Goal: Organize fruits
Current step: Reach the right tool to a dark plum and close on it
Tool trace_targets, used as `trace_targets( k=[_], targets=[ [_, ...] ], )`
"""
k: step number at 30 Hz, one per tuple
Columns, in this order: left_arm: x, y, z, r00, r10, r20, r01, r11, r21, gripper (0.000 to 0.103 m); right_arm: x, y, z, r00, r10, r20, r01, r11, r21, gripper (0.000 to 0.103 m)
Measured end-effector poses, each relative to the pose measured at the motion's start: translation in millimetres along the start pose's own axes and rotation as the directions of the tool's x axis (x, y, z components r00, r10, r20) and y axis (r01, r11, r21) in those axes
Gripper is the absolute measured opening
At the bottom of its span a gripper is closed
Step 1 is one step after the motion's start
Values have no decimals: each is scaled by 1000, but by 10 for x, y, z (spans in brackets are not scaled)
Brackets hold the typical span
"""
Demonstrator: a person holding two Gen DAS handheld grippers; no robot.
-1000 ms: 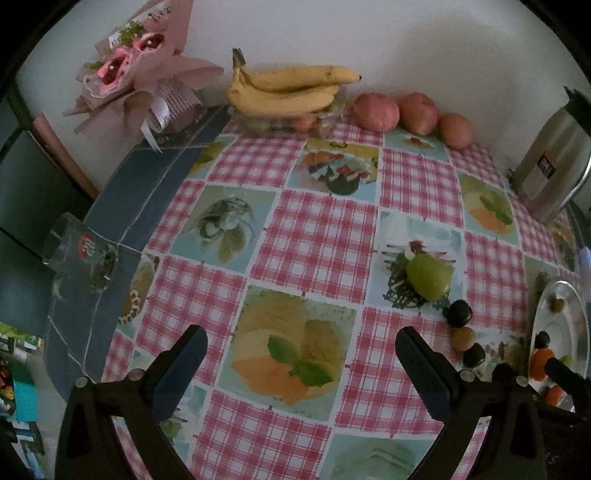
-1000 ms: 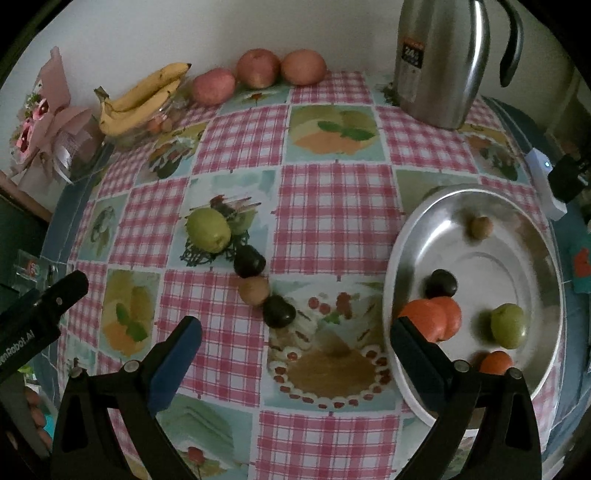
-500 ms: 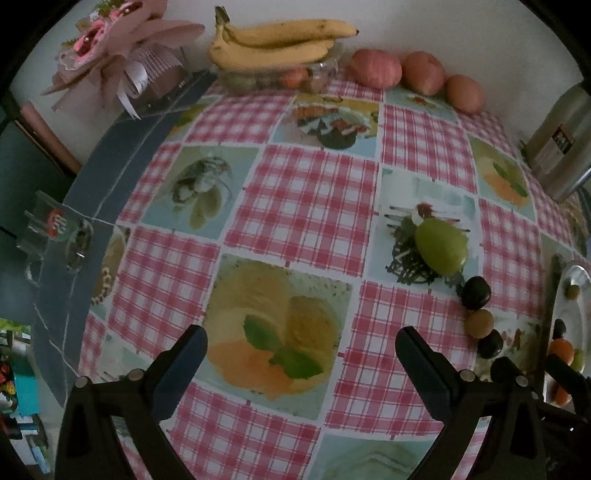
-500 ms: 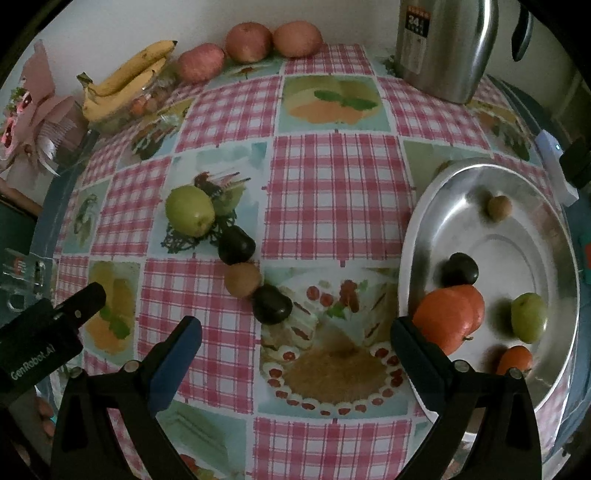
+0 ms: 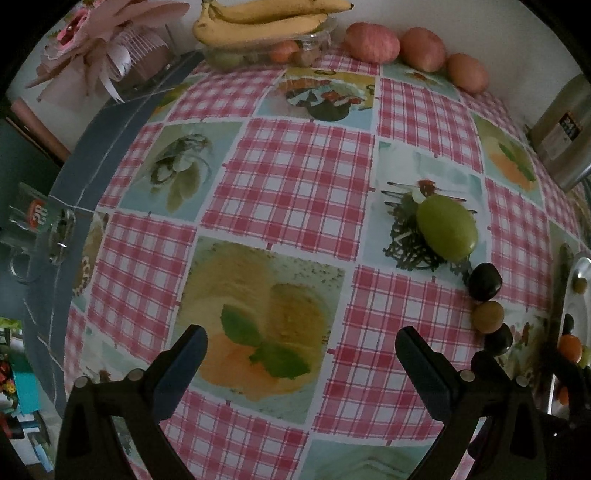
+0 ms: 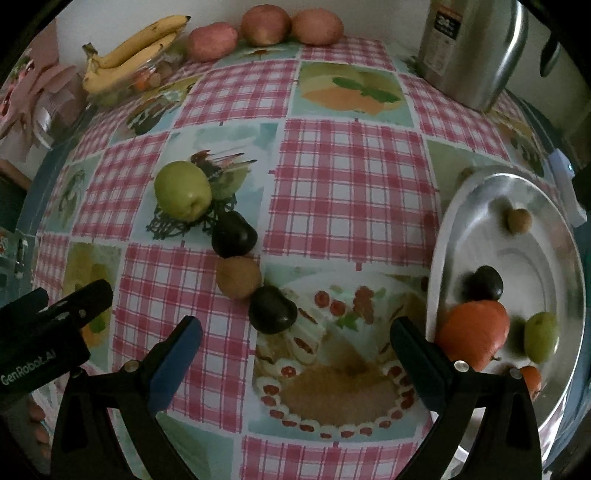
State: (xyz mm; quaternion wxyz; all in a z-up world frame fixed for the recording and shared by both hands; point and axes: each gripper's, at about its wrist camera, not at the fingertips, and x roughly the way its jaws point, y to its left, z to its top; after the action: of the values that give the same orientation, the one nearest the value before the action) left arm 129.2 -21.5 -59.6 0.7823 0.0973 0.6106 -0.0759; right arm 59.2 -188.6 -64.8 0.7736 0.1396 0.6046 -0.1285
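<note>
Table: covered by a red-checked cloth with printed food panels; it carries all items listed below.
Metal tray: to the right of the right gripper, its rim just beside the right jaw. It holds an orange fruit, a dark plum, a small green fruit, a small brown fruit and a second, smaller orange fruit at the near rim.
Steel flask: upright, far ahead and to the right of the right gripper.
Bananas: far ahead of the left gripper, lying across a clear container at the back edge of the table.
Red apples: three in a row at the back edge, far ahead of both grippers.
Green apple: ahead of the right gripper, left of its centre line; ahead and right of the left gripper.
Loose fruit row: a dark plum, a brown fruit and another dark plum run in a touching line from the green apple toward the right gripper. The nearest plum lies just ahead of the gap between the jaws.
Left gripper: jaws spread wide, nothing between them, over a printed panel of the cloth.
Right gripper: jaws spread wide, nothing between them.
</note>
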Motion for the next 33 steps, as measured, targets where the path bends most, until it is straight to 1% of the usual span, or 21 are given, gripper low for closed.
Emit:
trace_targets(
  k=[1, 2, 3, 5, 7, 9, 10, 12, 14, 16, 17, 18, 21, 29, 33],
  targets=[
    [3, 0, -4, 1000, 0, -1, 0, 1000, 0, 103, 7, 13, 6, 1000, -4, 4, 4, 1000, -10, 101],
    [7, 1, -7, 1000, -1, -2, 1, 1000, -1, 103, 11, 20, 9, 1000, -5, 5, 5, 1000, -17, 98],
    [9, 5, -10, 1000, -3, -2, 3, 1000, -1, 103, 19, 28, 13, 1000, -6, 6, 6, 1000, -24, 91],
    [23, 14, -9, 1000, -8, -2, 8, 1000, 1, 103, 37, 26, 20, 1000, 0, 6, 0, 1000, -27, 84],
    [28, 15, -13, 1000, -10, -2, 10, 1000, 3, 103, 63, 23, 5, 1000, 15, -2, -15, 1000, -23, 81],
    [38, 15, -12, 1000, -9, -2, 9, 1000, 4, 103, 75, 22, -6, 1000, 15, -2, -15, 1000, -26, 73],
    [41, 21, -13, 1000, -11, -2, 11, 1000, 4, 103, 70, 32, -4, 1000, 7, 5, -7, 999, -34, 70],
    [42, 20, -18, 1000, -15, -3, 15, 1000, 5, 103, 51, 24, -11, 1000, 17, 13, -17, 999, -36, 59],
    [39, 16, -20, 1000, -18, -1, 18, 1000, 8, 103, 48, 29, -11, 999, 31, 14, -31, 999, -34, 53],
    [16, -8, -20, 1000, -20, 0, 20, 1000, 9, 103, 45, 34, -7, 999, 35, 18, -35, 999, -32, 44],
    [12, -16, -17, 1000, -23, 0, 23, 1000, 9, 103, 36, 33, -7, 999, 40, 19, -39, 999, -31, 37],
    [2, -26, -15, 1000, -25, 0, 25, 1000, 8, 103, 34, 40, -3, 999, 43, 20, -43, 999, -31, 34],
    [-15, -49, -10, 999, -41, -2, 41, 999, 4, 103, -17, 32, -11, 998, 59, 28, -58, 998, -33, 28],
    [-34, -107, 2, 996, -89, 1, 89, 996, -24, 103, -65, 9, -5, 996, 82, 41, -81, 996, -24, 27],
    [-51, -133, 14, 991, -132, 21, 133, 990, -50, 103, -159, -53, -11, 995, 85, 57, -85, 996, -12, 27]
  ],
)
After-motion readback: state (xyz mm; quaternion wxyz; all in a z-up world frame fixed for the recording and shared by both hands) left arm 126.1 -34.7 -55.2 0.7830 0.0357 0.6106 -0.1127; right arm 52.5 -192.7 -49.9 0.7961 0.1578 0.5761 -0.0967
